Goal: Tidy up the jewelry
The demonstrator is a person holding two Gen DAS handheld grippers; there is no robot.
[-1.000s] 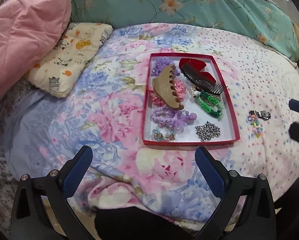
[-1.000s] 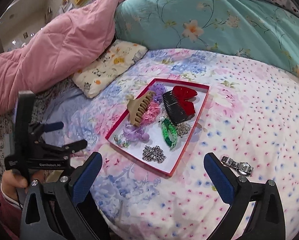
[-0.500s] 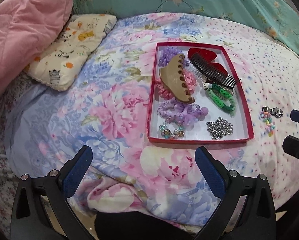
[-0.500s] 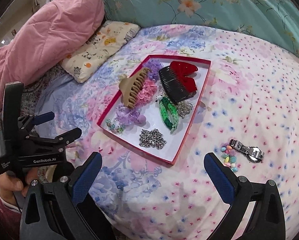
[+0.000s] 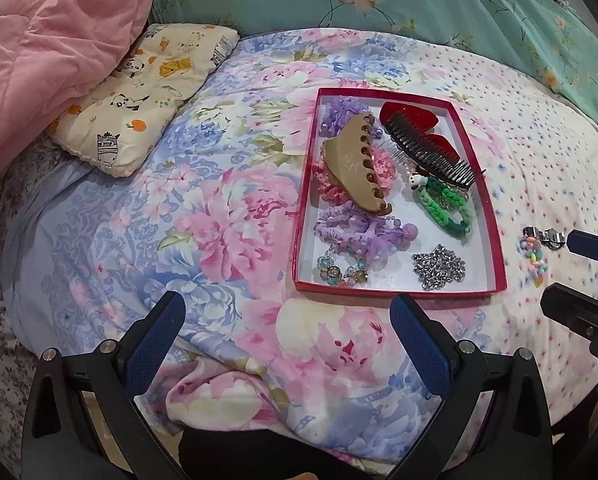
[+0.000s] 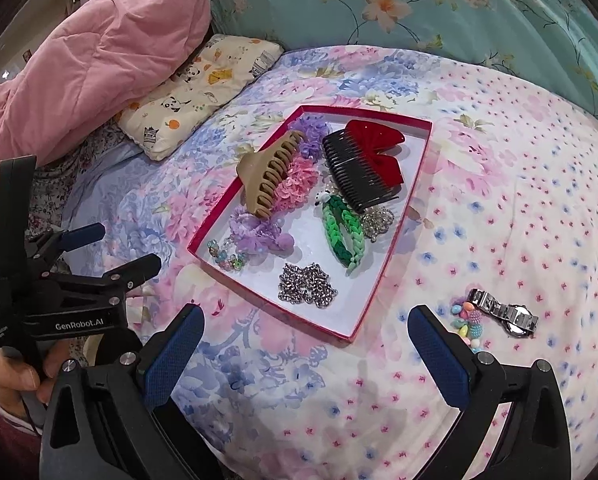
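A red-rimmed tray [image 5: 303,196] [image 6: 395,248] lies on the floral bedspread. It holds a tan claw clip [image 5: 355,168] [image 6: 269,178], a black comb with a red bow [image 6: 363,160], a green braided bracelet [image 6: 341,236], purple scrunchies [image 5: 359,232], a silver chain [image 5: 439,266] [image 6: 307,282] and a beaded bracelet [image 6: 227,258]. A silver watch [image 6: 507,314] [image 5: 545,236] and a pastel bead bracelet [image 6: 467,322] [image 5: 535,260] lie on the bed right of the tray. My left gripper [image 5: 287,332] [image 6: 115,248] is open and empty, near the tray's near-left corner. My right gripper [image 6: 303,344] is open and empty, close to the watch.
A pink quilt [image 6: 99,72] and a small animal-print pillow [image 5: 139,92] lie at the back left. A teal floral pillow [image 6: 419,12] runs along the back. The bed's near edge drops off below the grippers.
Both grippers have moved forward and down toward the bed. The tray looks larger, and the watch and bead bracelet have come closer to the right gripper. Both stay open.
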